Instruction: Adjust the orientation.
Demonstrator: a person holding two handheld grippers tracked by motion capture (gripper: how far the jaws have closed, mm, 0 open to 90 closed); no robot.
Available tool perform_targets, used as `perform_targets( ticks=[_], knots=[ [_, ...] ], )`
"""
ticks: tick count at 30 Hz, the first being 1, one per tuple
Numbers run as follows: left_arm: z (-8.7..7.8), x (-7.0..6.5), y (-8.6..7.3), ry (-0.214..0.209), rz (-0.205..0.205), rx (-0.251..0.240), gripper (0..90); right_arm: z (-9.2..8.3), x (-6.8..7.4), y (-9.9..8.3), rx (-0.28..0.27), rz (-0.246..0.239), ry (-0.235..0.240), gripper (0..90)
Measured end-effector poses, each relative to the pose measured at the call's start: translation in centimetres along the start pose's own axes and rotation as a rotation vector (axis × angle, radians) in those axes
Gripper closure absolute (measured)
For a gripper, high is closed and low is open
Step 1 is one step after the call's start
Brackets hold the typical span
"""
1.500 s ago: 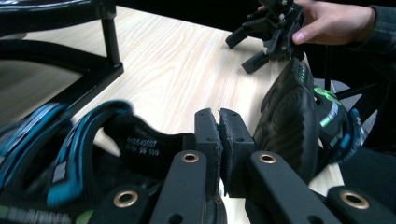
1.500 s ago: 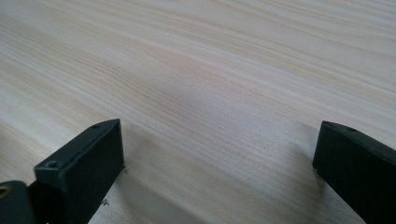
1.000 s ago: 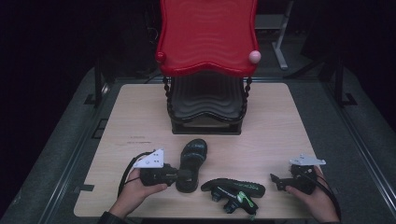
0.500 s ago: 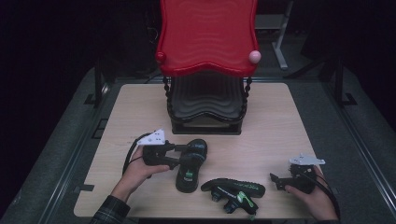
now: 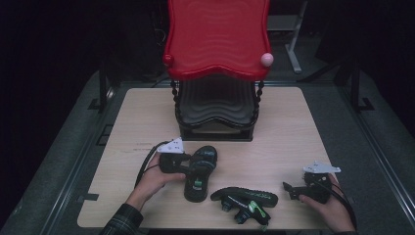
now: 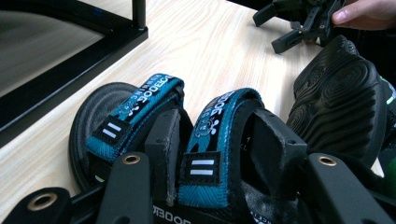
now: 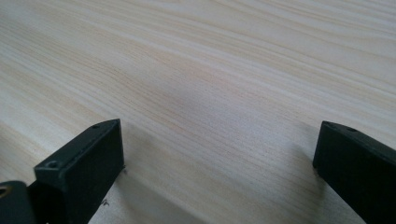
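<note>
Reaching in from the near edge of the wooden table (image 5: 293,147), the left gripper (image 5: 188,169) sat over the upright sandal (image 5: 199,172), which lay sole-down just in front of the black-and-red rack (image 5: 215,73) standing at the table's far middle. Seen from the left gripper view, the gripper's two black jaws straddled the nearer teal strap (image 6: 210,144) of that sandal: one jaw stood in the gap between the two straps, the other on the strap's outer side. Its jaws had just been closing a little, after opening wide, with the strap between them; the pads looked to be right against the webbing, but whether they pressed on it could not be told for sure. A second teal strap (image 6: 135,112) crossed the sandal farther from the gripper, toward its rounded end.

To the right of the upright sandal, and nearer the table's front edge, the other sandal (image 5: 244,198) lay tipped over, its ribbed black sole (image 6: 336,93) facing up and its green-marked straps (image 5: 252,209) spilling toward the person.

Well to the right of both sandals, the right gripper (image 5: 293,190) rested low near the table's front right part, held in the person's right hand (image 5: 328,205). Its jaws stood wide apart over bare wood, with nothing between them, as the right gripper view showed (image 7: 219,168).
</note>
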State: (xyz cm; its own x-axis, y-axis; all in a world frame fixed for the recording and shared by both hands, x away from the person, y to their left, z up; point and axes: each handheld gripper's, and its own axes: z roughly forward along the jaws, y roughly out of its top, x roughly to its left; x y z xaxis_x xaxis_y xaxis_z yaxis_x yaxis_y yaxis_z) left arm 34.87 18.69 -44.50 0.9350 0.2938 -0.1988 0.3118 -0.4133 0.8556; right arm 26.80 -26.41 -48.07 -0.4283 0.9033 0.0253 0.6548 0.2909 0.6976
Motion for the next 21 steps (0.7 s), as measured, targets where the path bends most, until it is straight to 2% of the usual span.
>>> perform_targets(
  ticks=[3, 5, 9, 14, 21],
  knots=[
    [0.0, 0.08, -0.04, -0.005, 0.004, -0.009, 55.7, 0.0, 0.0, 0.01, 0.0, -0.001, 0.001, 1.2],
    [0.03, 0.15, -0.05, -0.004, 0.01, -0.013, 61.6, 0.02, -0.01, 0.02, 0.0, -0.003, 0.002, 1.3],
    [0.07, 0.34, -0.15, -0.009, 0.014, -0.017, 65.5, 0.06, 0.0, 0.05, -0.001, -0.002, 0.002, 1.3],
    [-0.01, 0.22, -0.06, -0.006, 0.029, -0.022, 67.4, 0.06, 0.0, 0.05, -0.001, -0.002, 0.001, 1.3],
    [-0.38, -0.07, 0.16, -0.003, 0.014, -0.052, 68.2, 0.06, 0.0, 0.05, -0.001, -0.002, 0.001, 1.3]
  ],
)
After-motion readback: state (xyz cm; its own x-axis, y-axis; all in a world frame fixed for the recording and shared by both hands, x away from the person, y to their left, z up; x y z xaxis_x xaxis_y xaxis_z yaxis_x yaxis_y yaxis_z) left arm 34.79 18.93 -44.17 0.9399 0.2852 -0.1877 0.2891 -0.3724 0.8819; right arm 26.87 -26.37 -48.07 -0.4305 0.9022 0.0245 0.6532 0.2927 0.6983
